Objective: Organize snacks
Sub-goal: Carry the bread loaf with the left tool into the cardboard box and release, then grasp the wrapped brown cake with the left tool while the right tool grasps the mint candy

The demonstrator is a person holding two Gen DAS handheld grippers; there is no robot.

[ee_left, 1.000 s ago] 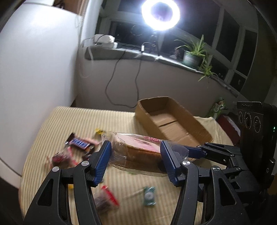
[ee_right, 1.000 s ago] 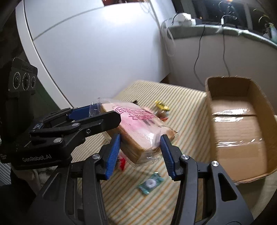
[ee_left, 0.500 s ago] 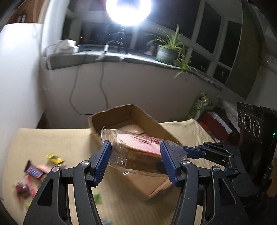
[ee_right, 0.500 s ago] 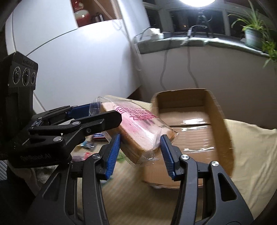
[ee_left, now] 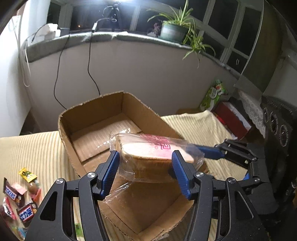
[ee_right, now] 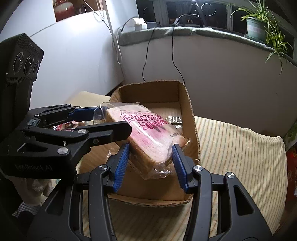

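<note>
**Bread pack held over open carton on a striped bench**

Hanging above a brown cardboard box, a clear-wrapped pack of sliced bread with pink lettering is gripped from two sides at once. The left tongs press their blue pads against the near end of the pack; the right tongs clamp the other end, crossing in from the right of the left wrist view. Both are clenched on the wrapper, whose loose plastic crumples and trails below the loaf. The pack sits tilted over the near half of the box, clear of its floor, where only taped flaps show.

The box rests on a bench covered with a cream cloth ribbed in pale yellow stripes. At the cloth's left edge, well apart from the box, lies a scatter of small sweets: chocolate bars in dark wrappers, a yellow sachet, red and pink pieces.

Behind the bench a low pale wall curves under a grey sill. Black cables hang down it from a tripod on the sill, where a harsh light flares against dark window panes. A spider plant in a green pot stands further along, its leaves spilling over the edge. A white panel closes the left side. To the right of the bench, a green printed bag leans beside a red box.
</note>
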